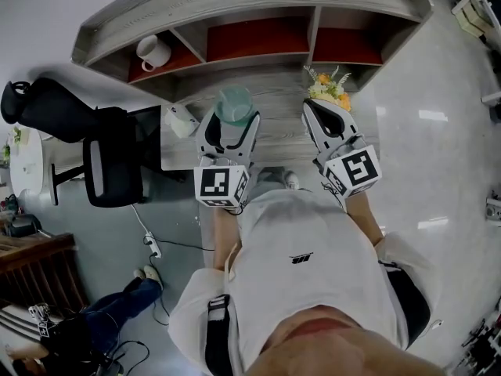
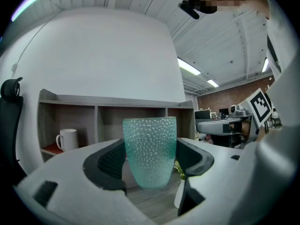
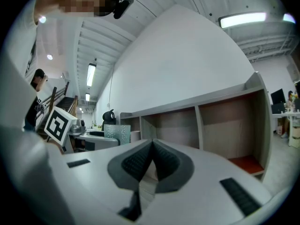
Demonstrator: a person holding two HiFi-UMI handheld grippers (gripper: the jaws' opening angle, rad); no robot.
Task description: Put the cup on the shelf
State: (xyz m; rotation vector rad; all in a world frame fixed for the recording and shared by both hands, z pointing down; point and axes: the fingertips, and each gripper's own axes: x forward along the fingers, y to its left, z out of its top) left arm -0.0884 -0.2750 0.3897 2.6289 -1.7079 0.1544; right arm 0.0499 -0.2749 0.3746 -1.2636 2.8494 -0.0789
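A teal dimpled glass cup (image 2: 150, 151) stands upright between the jaws of my left gripper (image 2: 151, 162), which is shut on it. In the head view the cup (image 1: 233, 105) is held above the wooden desk, in front of the shelf (image 1: 258, 41) with its three red-floored compartments. My right gripper (image 1: 327, 122) hovers to the right, near the flowers; its jaws meet with nothing between them (image 3: 152, 165). In the right gripper view the cup (image 3: 117, 134) shows at the left, and the shelf's middle and right compartments (image 3: 225, 125) are empty.
A white mug (image 1: 153, 52) sits in the shelf's left compartment, also the mug (image 2: 68, 139) in the left gripper view. A small pot of orange and yellow flowers (image 1: 329, 89) stands on the desk. A black office chair (image 1: 109, 159) is at the left, with a white object (image 1: 182, 120) on the desk.
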